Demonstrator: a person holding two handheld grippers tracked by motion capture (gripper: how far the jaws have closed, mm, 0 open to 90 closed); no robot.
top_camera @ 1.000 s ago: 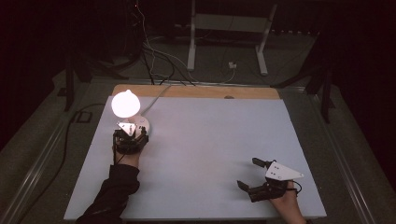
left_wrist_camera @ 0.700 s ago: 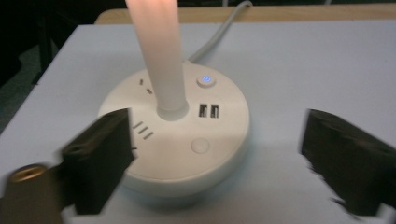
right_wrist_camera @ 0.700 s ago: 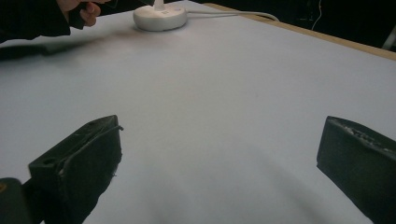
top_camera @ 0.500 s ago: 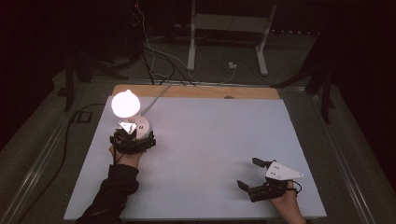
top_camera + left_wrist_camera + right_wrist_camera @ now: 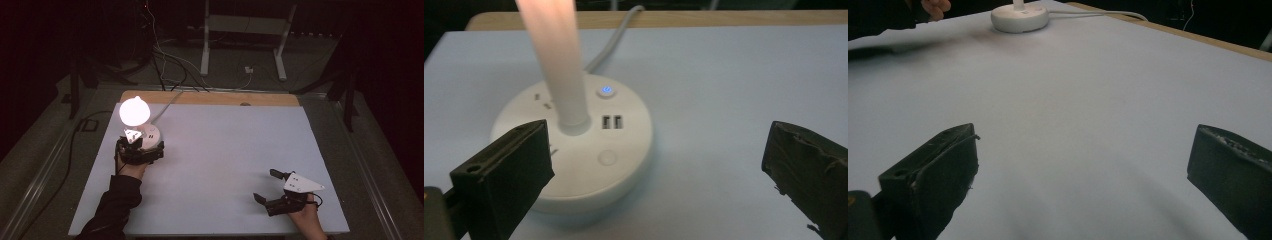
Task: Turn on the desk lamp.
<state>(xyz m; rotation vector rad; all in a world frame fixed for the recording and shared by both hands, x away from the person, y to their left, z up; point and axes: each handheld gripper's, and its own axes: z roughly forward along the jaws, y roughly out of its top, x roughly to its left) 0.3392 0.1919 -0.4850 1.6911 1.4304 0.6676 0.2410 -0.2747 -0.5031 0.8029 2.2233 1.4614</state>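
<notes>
While the left gripper [image 5: 659,165] is hovering with fingers spread beside the lit lamp base [image 5: 574,145], it should be easing toward the button [image 5: 607,157] at twelve o'clock.

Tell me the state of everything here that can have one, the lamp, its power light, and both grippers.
Lamp bulb: lit, glowing bright.
Power button on the lamp base: blue light on.
USB ports: nothing plugged in.
Left gripper: open, jaws wide apart in front of the base, gripping nothing.
Right gripper: open, holding nothing, low over the white table.
</notes>
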